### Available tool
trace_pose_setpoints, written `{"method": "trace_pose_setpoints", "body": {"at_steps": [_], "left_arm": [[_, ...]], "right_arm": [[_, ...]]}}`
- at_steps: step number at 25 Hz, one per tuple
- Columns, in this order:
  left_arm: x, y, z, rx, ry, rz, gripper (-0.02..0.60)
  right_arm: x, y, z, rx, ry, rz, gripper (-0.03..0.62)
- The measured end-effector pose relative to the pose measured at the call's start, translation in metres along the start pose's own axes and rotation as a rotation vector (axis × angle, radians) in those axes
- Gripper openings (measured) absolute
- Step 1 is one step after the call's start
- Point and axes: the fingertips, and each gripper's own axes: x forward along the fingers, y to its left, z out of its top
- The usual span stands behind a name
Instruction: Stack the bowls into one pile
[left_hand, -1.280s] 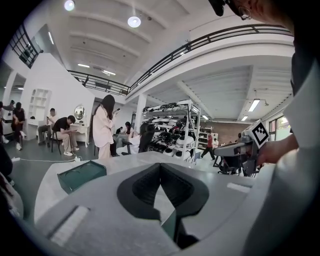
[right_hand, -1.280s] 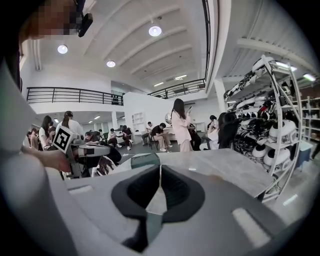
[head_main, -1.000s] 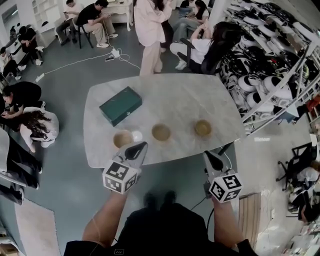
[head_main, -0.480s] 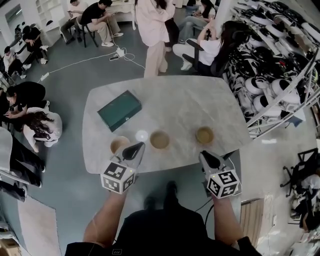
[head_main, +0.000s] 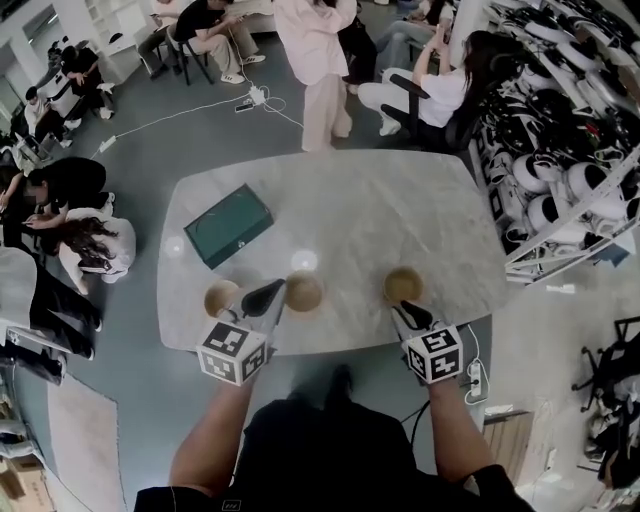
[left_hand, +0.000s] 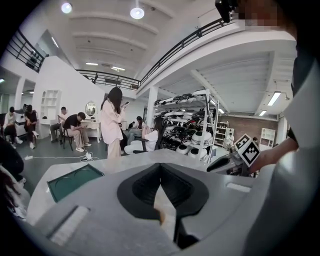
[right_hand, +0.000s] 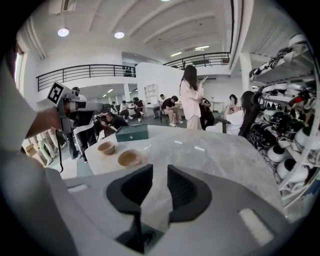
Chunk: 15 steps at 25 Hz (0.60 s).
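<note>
Bowls: three tan bowls, all separate, none stacked, in a row along the near edge of the marble table (head_main: 380, 215).
Bowl places: left bowl (head_main: 221, 297) is near the table's left corner; middle bowl (head_main: 303, 291) is a little to its right; right bowl (head_main: 402, 285) stands well apart from the other two.
Other things: one dark green box (head_main: 228, 225) lies farther back on the table's left side, apart from the bowls.
Grippers: two, one in each hand, each carrying one marker cube.
Left gripper (head_main: 268, 296): the jaws are pressed together with nothing gripped. The tip lies between the left bowl and the middle bowl, just beside the middle bowl's rim; I cannot tell if it touches.
Right gripper (head_main: 408, 313): the jaws stand apart and have just been opening. Its own view shows only bare tabletop between them. The tip is at the near side of the right bowl, which is not between the pads.
Left arm: the bare forearm reaches forward from below and the gripper points ahead, tilted slightly down over the table edge.
Right arm: the forearm reaches forward and the gripper is angled more steeply down towards the right bowl.
</note>
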Motion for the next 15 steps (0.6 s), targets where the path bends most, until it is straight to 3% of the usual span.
{"method": "trace_pose_setpoints", "body": {"at_steps": [9, 15], "left_arm": [[0.024, 0.013, -0.007, 0.001, 0.028, 0.064, 0.011], [0.021, 0.033, -0.025, -0.027, 0.048, 0.075, 0.011]], "right_arm": [[0.058, -0.032, -0.039, -0.132, 0.211, 0.073, 0.149], [0.093, -0.032, -0.058, -0.210, 0.359, 0.083, 0.160]]}}
